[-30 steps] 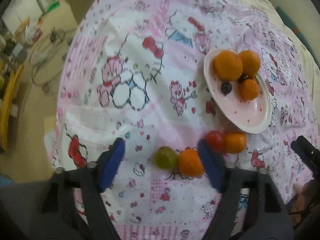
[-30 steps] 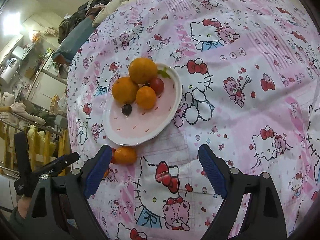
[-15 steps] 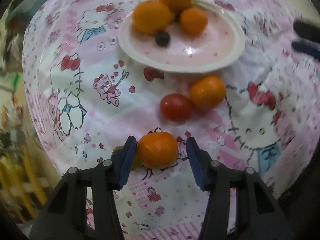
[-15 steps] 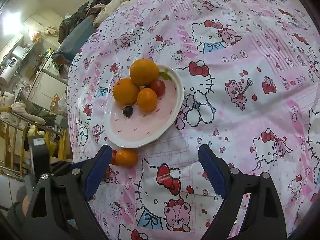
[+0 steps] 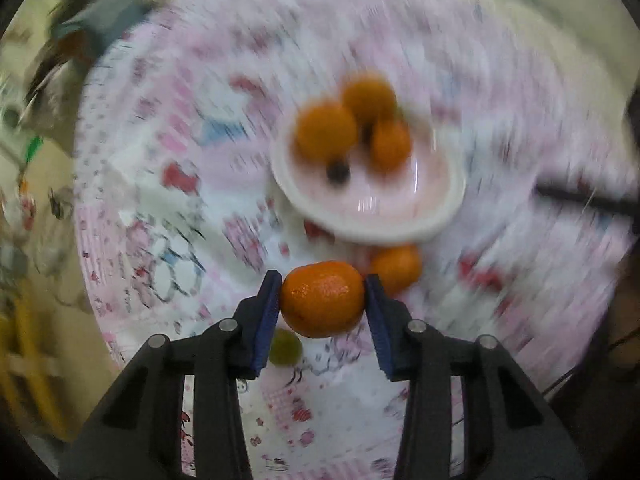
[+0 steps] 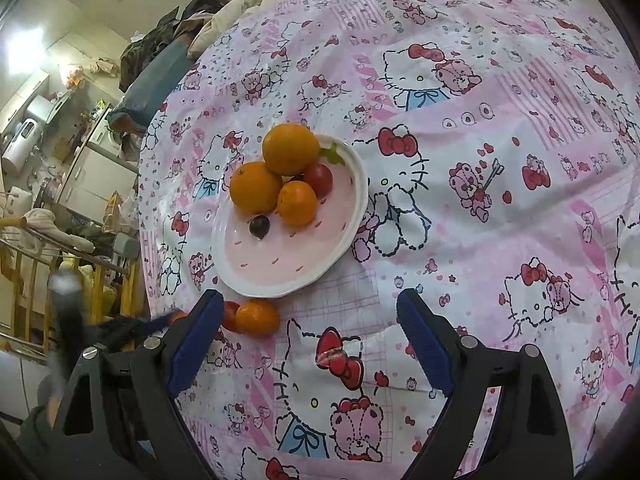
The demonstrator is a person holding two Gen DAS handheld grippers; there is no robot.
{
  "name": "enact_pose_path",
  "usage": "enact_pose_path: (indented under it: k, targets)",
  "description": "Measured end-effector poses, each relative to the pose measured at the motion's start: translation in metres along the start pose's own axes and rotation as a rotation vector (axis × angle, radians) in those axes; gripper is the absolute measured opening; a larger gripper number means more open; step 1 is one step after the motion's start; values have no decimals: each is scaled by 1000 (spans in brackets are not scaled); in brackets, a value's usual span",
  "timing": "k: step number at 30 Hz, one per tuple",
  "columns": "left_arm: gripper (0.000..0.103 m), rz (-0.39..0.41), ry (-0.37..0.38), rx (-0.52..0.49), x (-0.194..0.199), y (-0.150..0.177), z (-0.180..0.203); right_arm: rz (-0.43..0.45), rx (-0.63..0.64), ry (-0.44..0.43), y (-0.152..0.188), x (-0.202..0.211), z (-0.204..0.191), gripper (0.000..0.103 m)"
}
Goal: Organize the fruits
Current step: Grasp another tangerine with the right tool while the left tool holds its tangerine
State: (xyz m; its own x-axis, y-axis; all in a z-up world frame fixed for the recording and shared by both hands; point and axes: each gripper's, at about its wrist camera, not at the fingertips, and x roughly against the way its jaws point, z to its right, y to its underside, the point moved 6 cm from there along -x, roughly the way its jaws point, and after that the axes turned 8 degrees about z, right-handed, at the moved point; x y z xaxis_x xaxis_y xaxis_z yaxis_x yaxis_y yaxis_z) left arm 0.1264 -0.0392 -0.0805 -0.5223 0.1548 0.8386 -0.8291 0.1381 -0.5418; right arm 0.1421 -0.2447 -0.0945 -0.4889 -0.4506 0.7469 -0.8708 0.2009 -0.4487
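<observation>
The plate (image 6: 352,216) on the cloth (image 6: 500,160) held three oranges (image 6: 291,149), one red tomato (image 6: 319,178) and one dark grape (image 6: 259,226). Just outside its rim lay one orange (image 6: 257,317) and, touching it, one red fruit (image 6: 229,315). A green fruit (image 5: 285,347) lay on the cloth too. The left gripper (image 5: 322,300) pointed steeply down, its jaws closing on a fourth loose orange (image 5: 322,300), pads pressing both sides, short of the plate. The right gripper (image 6: 310,336) tilted down over the cloth, jaws wide and empty.
</observation>
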Motion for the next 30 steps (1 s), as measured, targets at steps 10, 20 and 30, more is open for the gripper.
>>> enact_pose_path:
  k: [10, 20, 30]
  targets:
    - [37, 38, -2, 302, 23, -2, -56, -195, -31, -119, 28, -48, -24, 71]
    - [37, 13, -22, 275, 16, 9, -49, -296, 37, -77, 47, -106, -50, 61]
    - [37, 2, -10, 291, 13, 9, -50, -305, 23, -100, 50, -115, -45, 45]
